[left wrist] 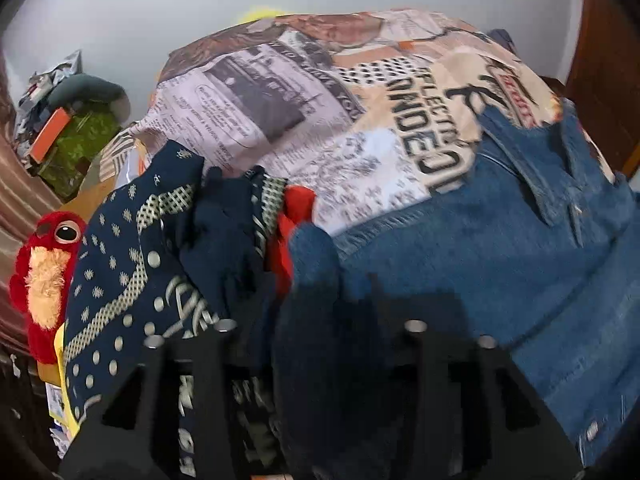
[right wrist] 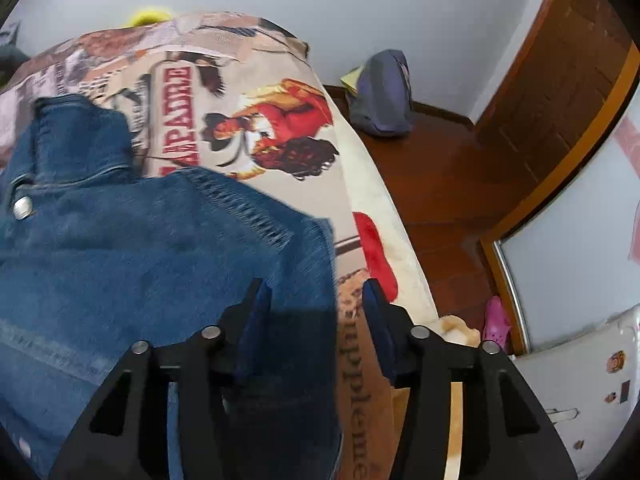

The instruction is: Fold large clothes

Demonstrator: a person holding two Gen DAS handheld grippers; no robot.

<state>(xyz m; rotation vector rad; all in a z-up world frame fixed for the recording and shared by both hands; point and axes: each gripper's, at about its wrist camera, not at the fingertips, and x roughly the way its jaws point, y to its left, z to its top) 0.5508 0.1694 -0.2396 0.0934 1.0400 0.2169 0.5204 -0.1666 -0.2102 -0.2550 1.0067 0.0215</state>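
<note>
A blue denim jacket (left wrist: 500, 264) lies on a bed covered by a printed collage blanket (left wrist: 280, 112). In the left wrist view a fold of the denim (left wrist: 316, 264) rises between the fingers of my left gripper (left wrist: 320, 320), whose tips are hidden by the cloth; it looks shut on that fold. In the right wrist view the jacket (right wrist: 140, 248) covers the left half, with a metal button (right wrist: 23, 207) and collar at upper left. My right gripper (right wrist: 316, 300) is open, its blue-padded fingers (right wrist: 256, 320) straddling the jacket's right edge above the blanket (right wrist: 260, 120).
A pile of navy patterned clothes (left wrist: 132, 272) and a red garment (left wrist: 292, 216) lie left of the jacket. A red plush toy (left wrist: 44, 272) sits at the bed's left edge. Right of the bed are a wooden floor (right wrist: 432, 184), a grey bag (right wrist: 380, 92) and a door (right wrist: 560, 80).
</note>
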